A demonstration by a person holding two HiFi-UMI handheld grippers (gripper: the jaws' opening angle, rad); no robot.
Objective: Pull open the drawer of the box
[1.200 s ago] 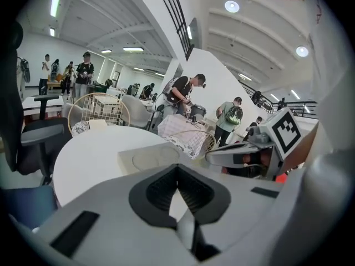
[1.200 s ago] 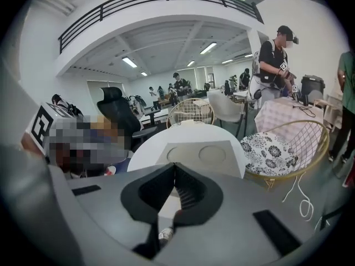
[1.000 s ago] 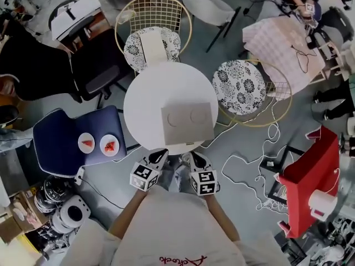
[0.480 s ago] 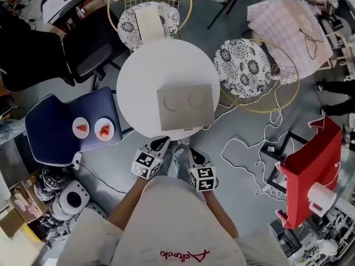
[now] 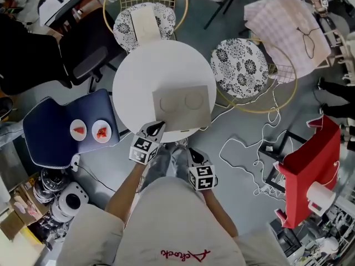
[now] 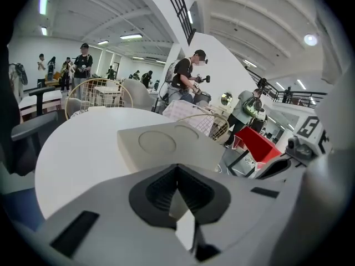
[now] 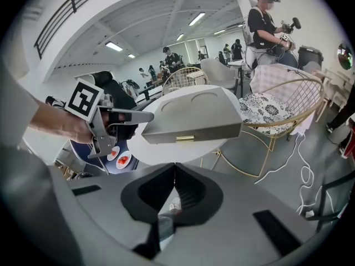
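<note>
I see one flat beige rectangular box (image 5: 182,107) with two shallow round recesses in its lid, lying at the 6 o'clock edge of one round white table (image 5: 138,71). Its single drawer front (image 7: 191,132) carries one small brass handle (image 7: 185,138). I hold two grey grippers. The left gripper (image 5: 157,127), jaws together and empty, has the box's near corner just beside its tip at 1 o'clock. The right gripper (image 5: 192,154), jaws likewise closed on nothing, sits apart, with the box at 12 o'clock.
</note>
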